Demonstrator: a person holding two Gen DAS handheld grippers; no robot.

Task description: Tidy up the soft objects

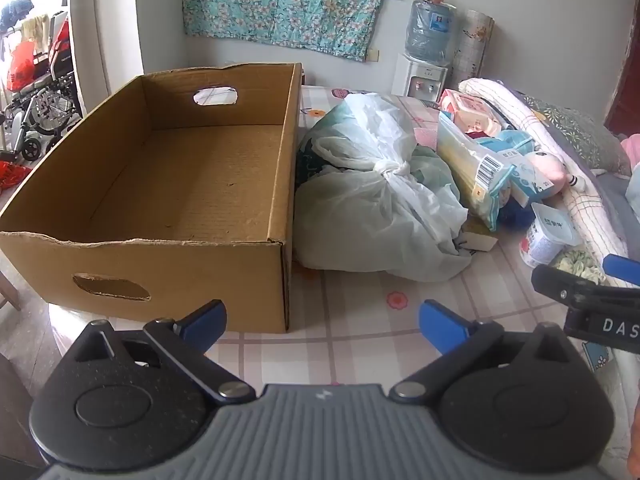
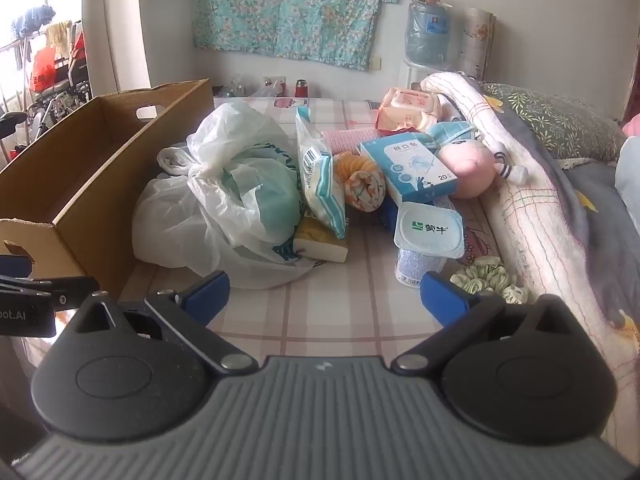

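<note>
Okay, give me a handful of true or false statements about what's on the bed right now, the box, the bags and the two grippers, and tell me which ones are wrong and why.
1. The cardboard box has nothing in it. True.
2. The knotted white plastic bag lies inside the box. False: it lies on the bed beside the box.
3. The left gripper is open and holds nothing. True.
4. The right gripper is shut on the green scrunchie. False: it is open, and the scrunchie lies on the bed by its right finger.
5. The yogurt cup has its lid peeled off. False: the foil lid is on.
</note>
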